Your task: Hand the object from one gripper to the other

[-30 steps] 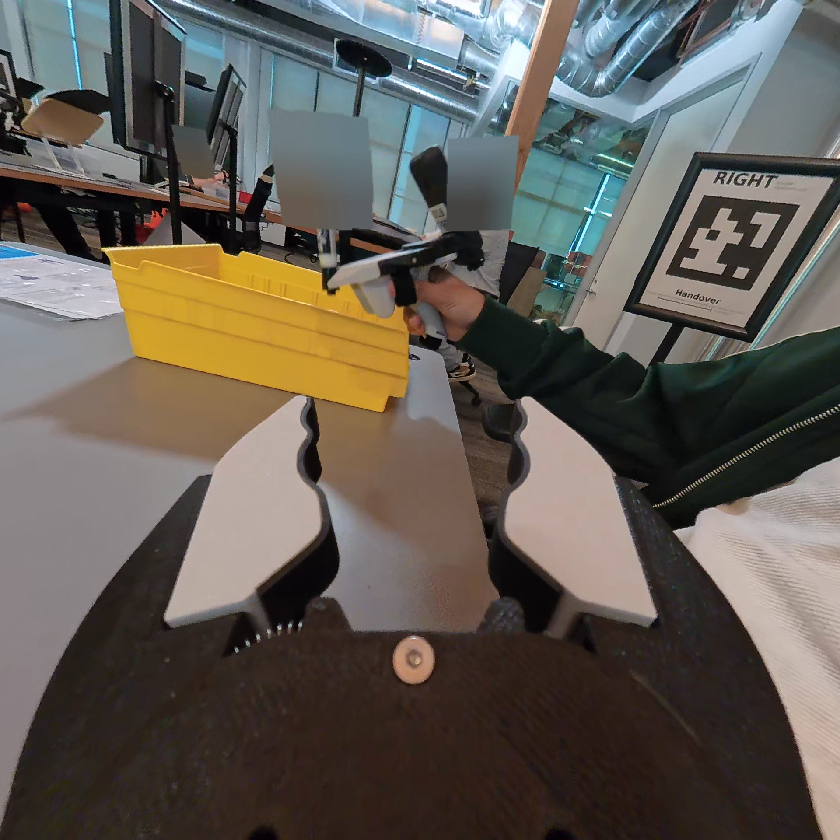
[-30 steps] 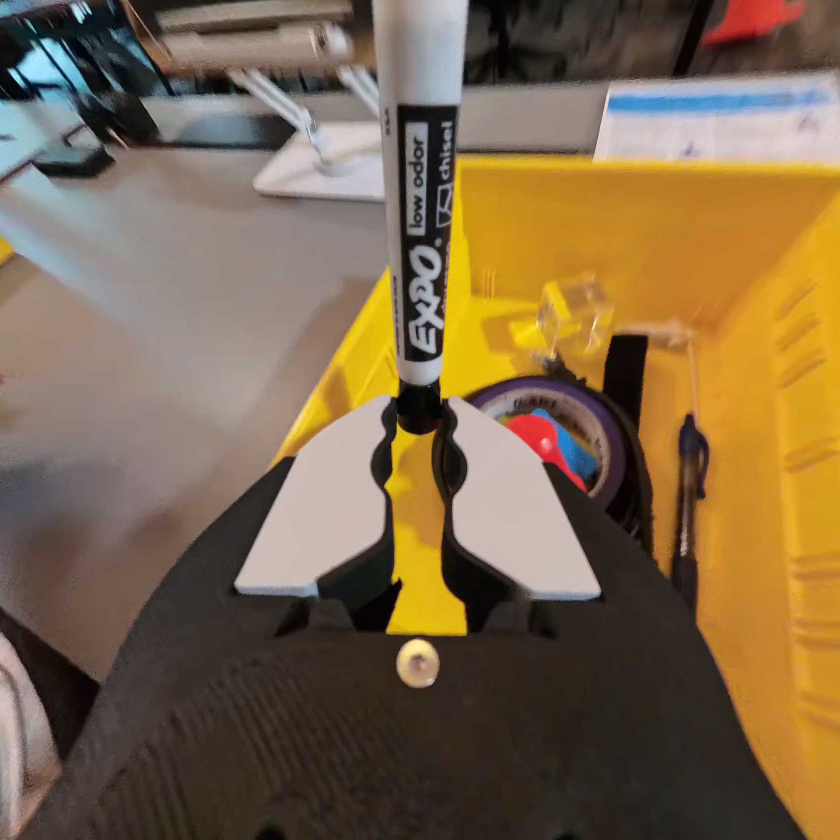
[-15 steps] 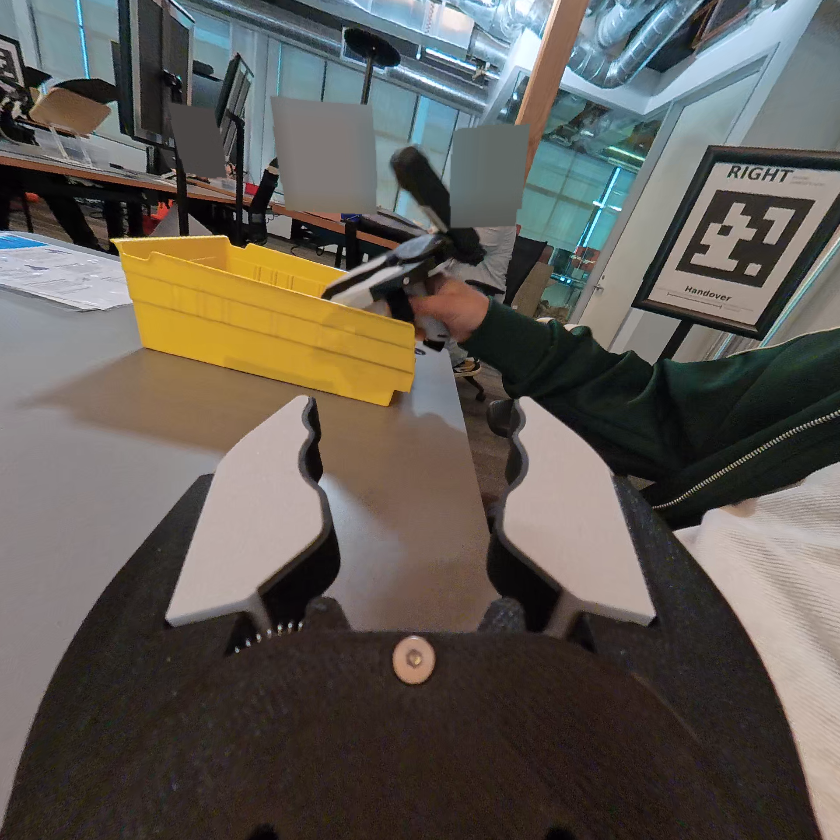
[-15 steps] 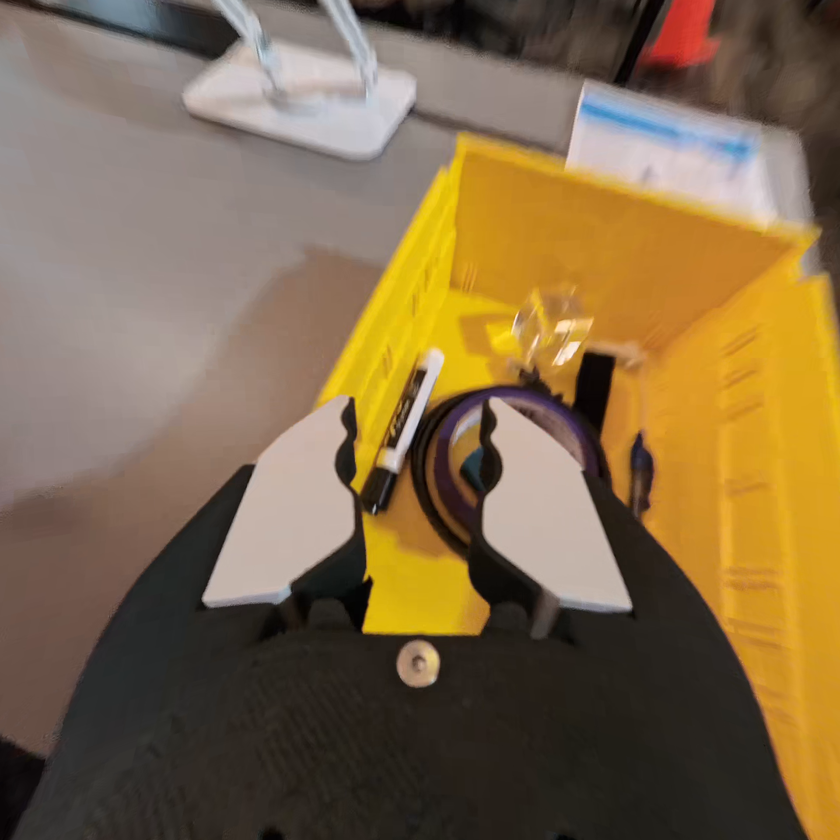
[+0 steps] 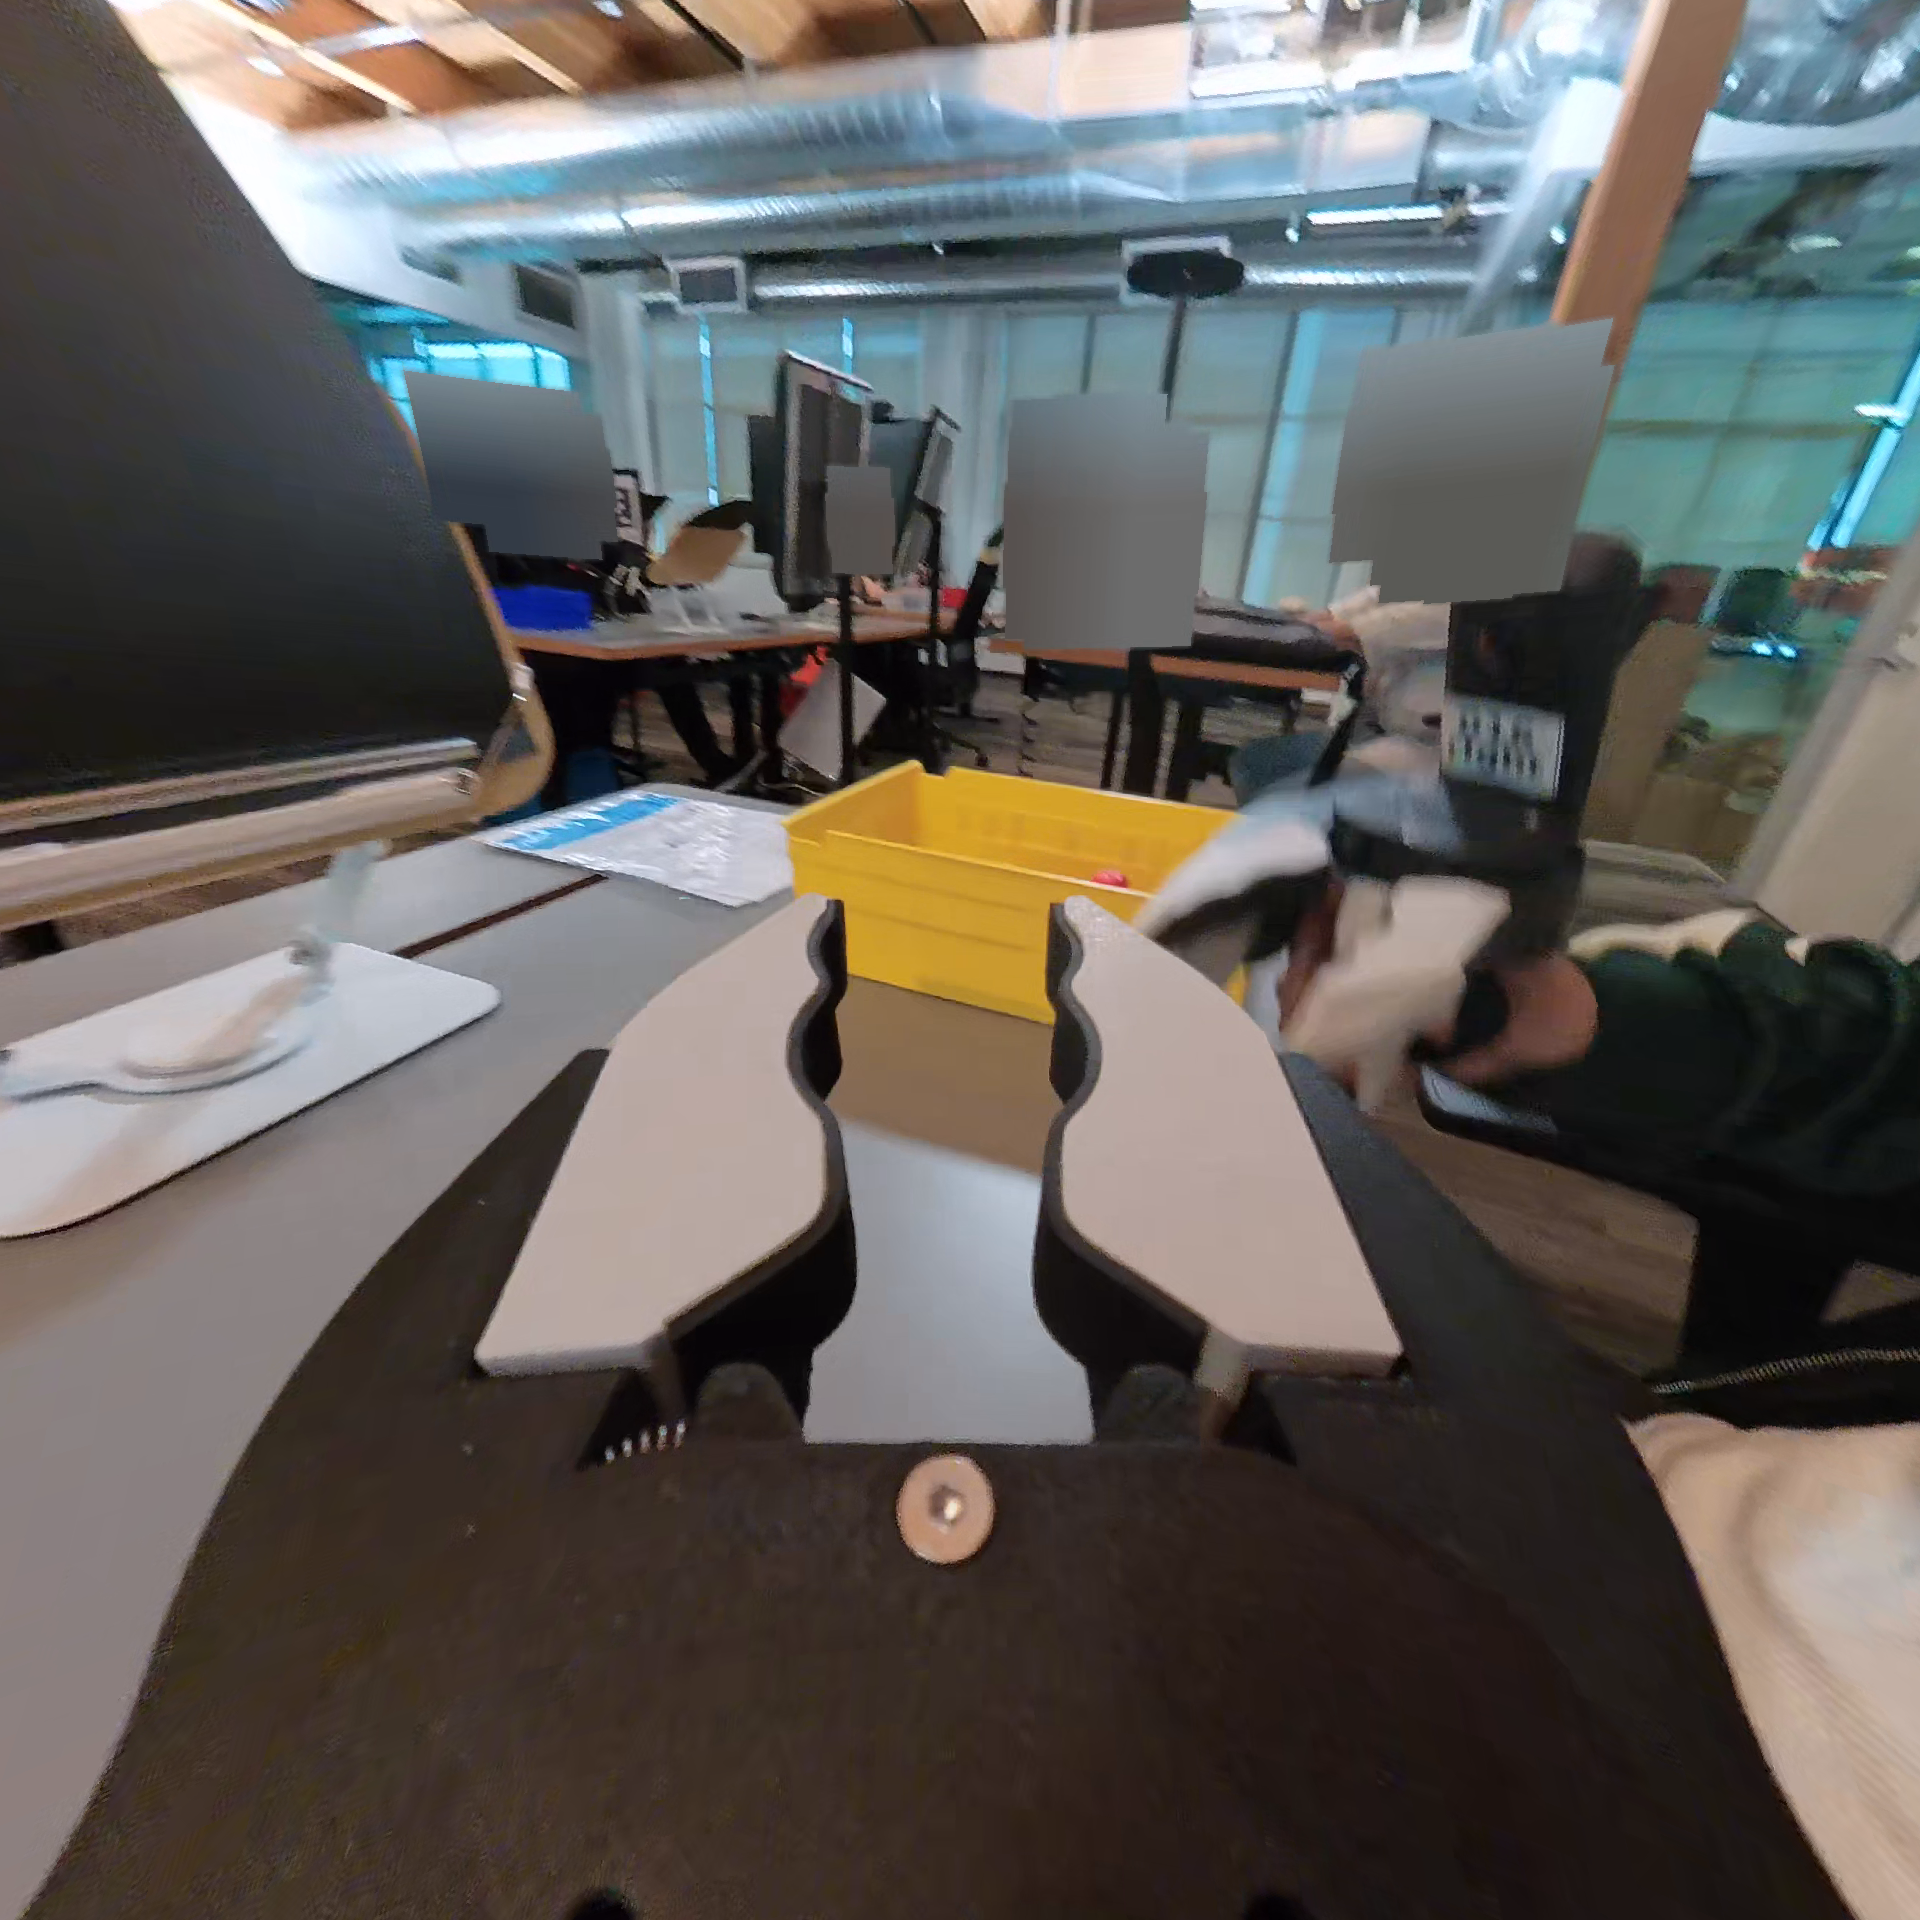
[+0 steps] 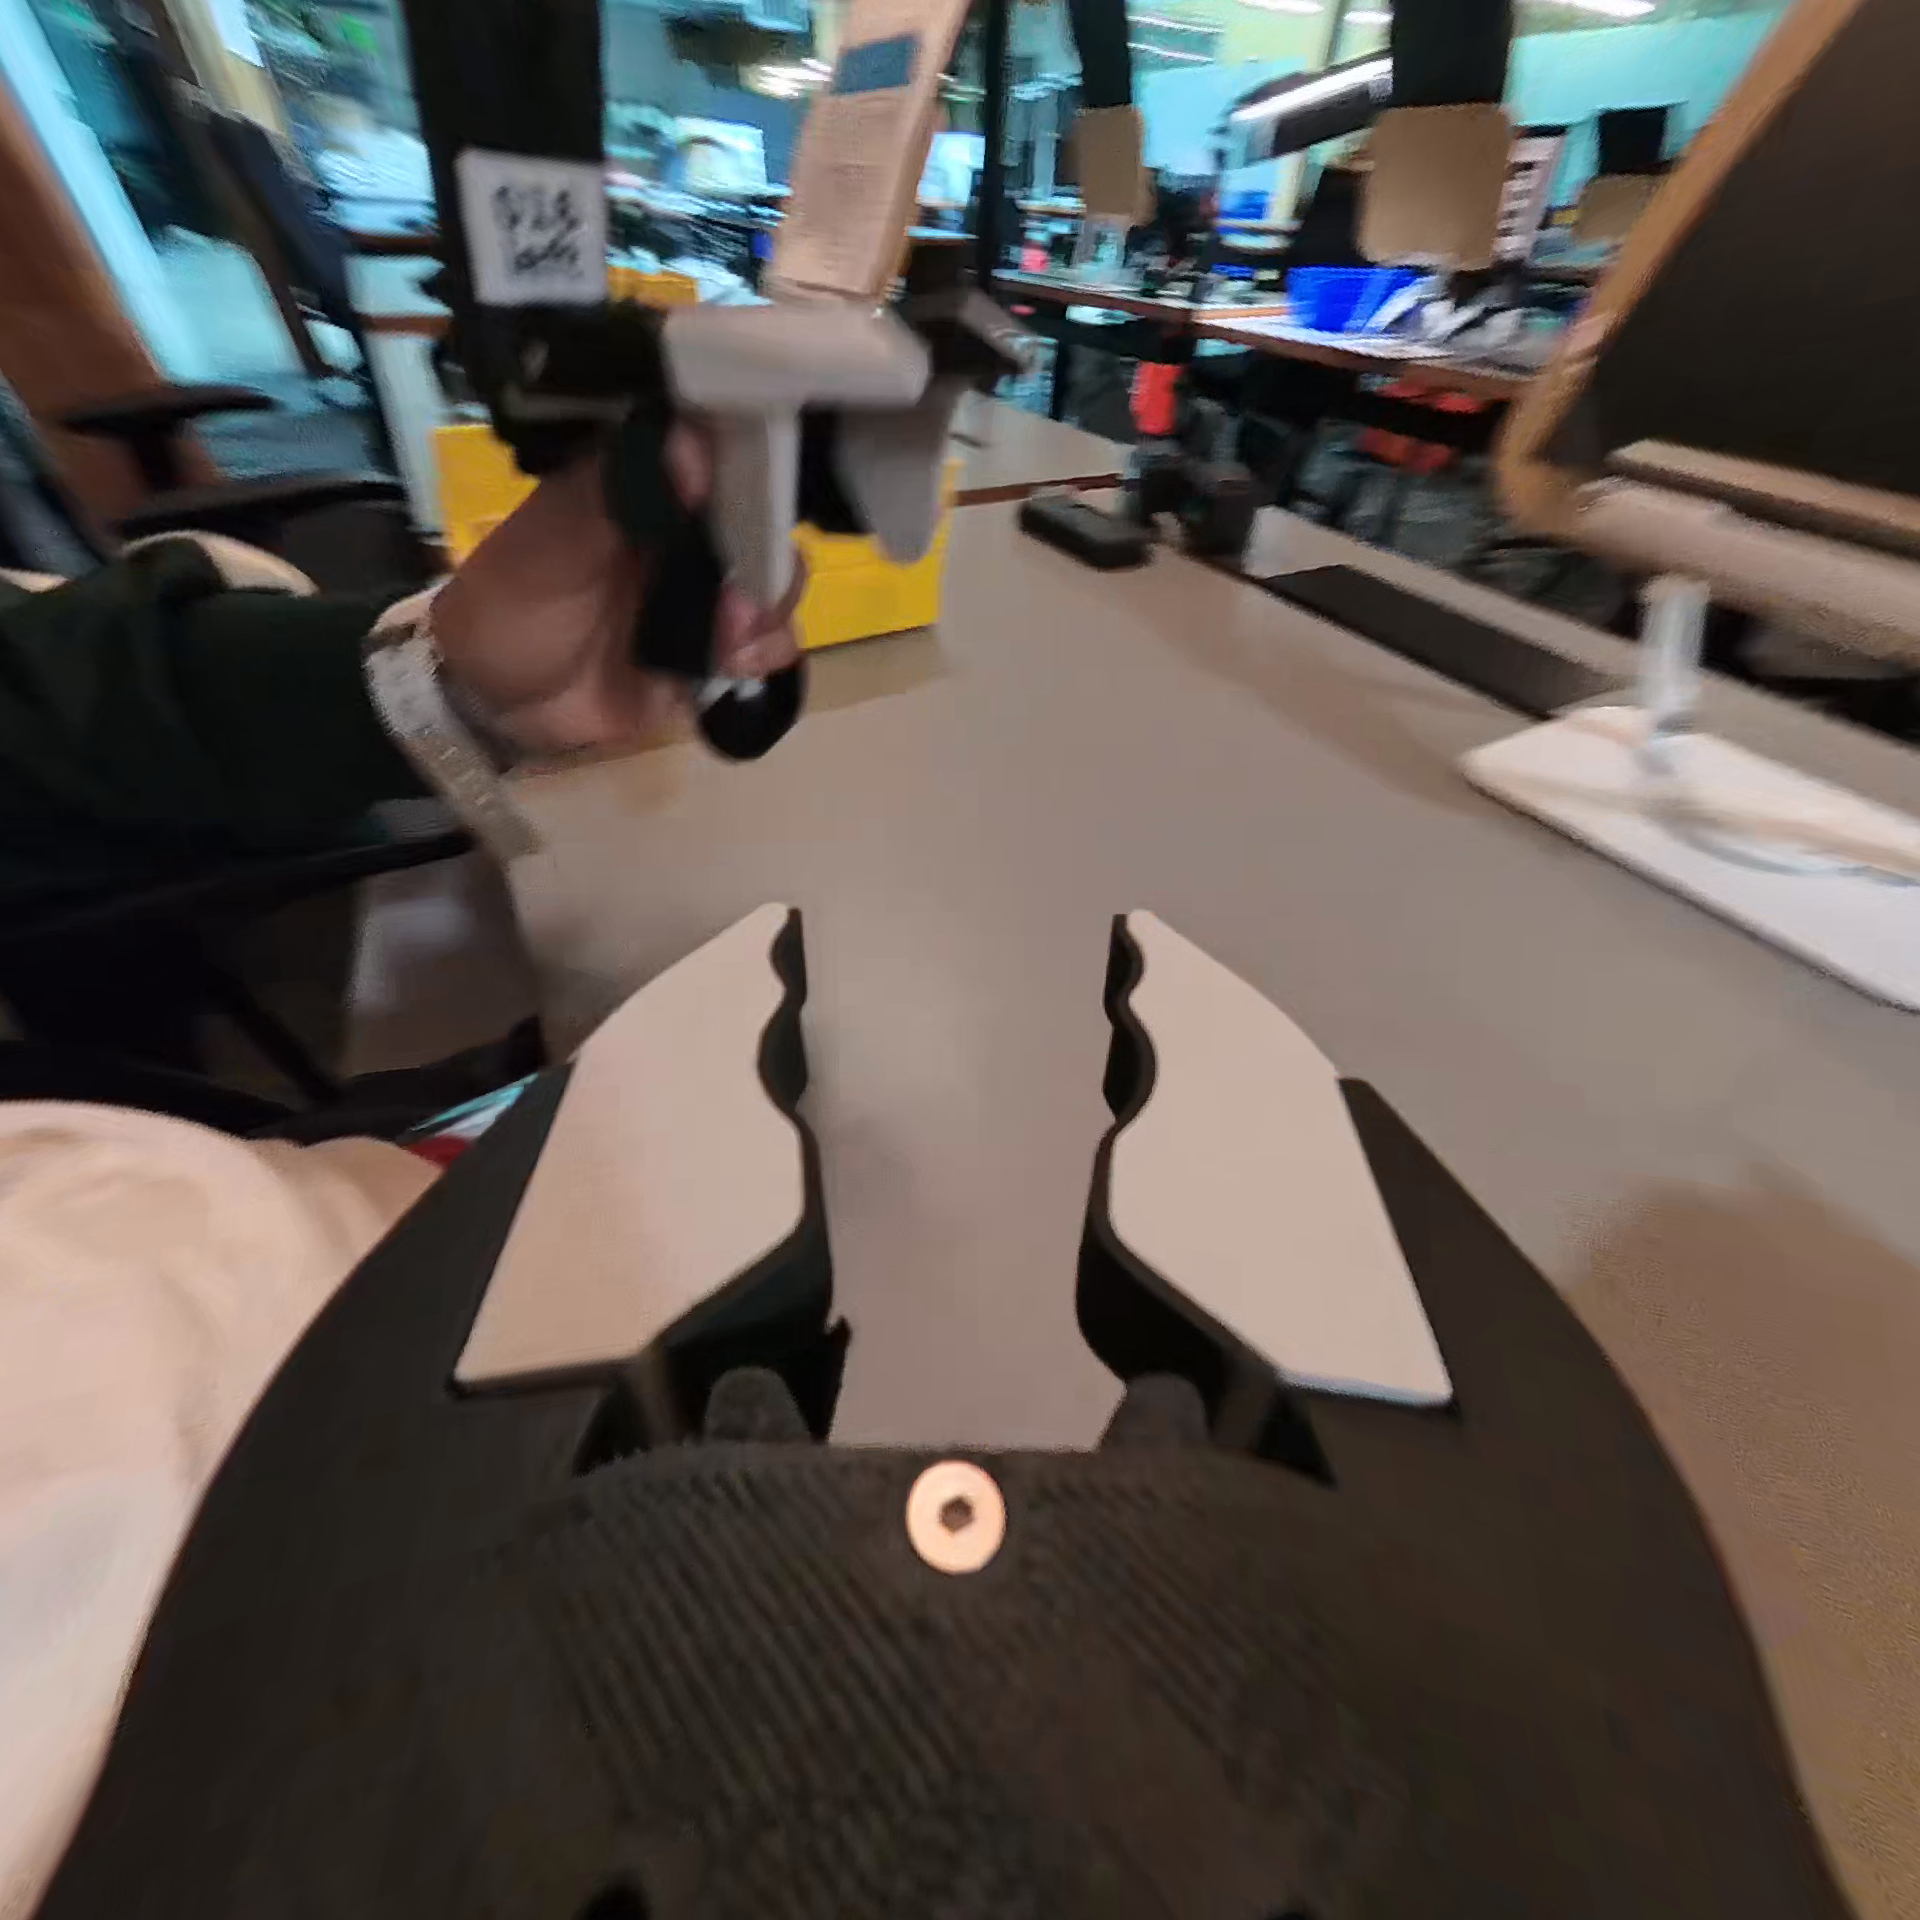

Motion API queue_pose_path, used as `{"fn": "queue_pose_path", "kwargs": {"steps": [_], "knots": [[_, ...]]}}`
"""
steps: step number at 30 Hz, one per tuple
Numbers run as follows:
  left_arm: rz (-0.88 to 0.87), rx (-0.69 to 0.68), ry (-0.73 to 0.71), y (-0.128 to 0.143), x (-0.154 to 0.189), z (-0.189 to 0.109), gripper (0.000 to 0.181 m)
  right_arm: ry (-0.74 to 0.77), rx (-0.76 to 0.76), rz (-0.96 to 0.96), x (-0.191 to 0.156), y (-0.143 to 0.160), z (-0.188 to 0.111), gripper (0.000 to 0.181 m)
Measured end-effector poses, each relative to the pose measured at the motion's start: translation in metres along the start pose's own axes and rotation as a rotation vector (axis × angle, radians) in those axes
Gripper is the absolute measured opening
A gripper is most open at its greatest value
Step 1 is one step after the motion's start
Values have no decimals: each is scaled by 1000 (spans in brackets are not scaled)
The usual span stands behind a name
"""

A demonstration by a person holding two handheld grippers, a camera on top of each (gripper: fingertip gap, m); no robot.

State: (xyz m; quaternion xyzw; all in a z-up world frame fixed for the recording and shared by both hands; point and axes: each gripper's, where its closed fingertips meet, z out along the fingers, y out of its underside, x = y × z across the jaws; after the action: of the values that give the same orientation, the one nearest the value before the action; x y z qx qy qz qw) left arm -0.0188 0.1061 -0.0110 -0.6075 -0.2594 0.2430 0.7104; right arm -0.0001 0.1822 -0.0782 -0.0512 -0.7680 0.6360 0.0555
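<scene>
Both grippers are hanging empty, jaws apart: the left gripper [image 5: 940,940] facing the yellow bin [image 5: 935,904] straight ahead, the right gripper [image 6: 951,951] over bare table [image 6: 1091,779]. No object showing; presumably it's inside the bin.

Bin [image 5: 935,883] contents hidden; right tool [image 5: 1320,935] blurred.

Open office back there: glass walls [image 5: 1714,436], exposed ducts [image 5: 831,177] overhead, wood-topped desks [image 5: 707,639] with monitors [image 5: 805,478] past the gripper tips.
</scene>
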Motion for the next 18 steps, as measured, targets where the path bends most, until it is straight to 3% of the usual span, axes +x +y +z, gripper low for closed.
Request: {"fn": "queue_pose_path", "kwargs": {"steps": [1,4,12,15,18], "knots": [[-7,16,-23,-7,-7,-6,34,-43,-3,27,-7,13,9,59],[-50,68,-80,-25,-27,-22,30,-105,-68,105,-11,42,24,59],[-80,143,-251,-82,-82,-85,27,-87,2,210,14,40,10,53],[-104,-19,-340,-77,-115,-120,31,-109,32,282,17,38,9,52],[-112,-205,-538,-56,-160,-179,31,-111,17,285,15,41,11,52]]}}
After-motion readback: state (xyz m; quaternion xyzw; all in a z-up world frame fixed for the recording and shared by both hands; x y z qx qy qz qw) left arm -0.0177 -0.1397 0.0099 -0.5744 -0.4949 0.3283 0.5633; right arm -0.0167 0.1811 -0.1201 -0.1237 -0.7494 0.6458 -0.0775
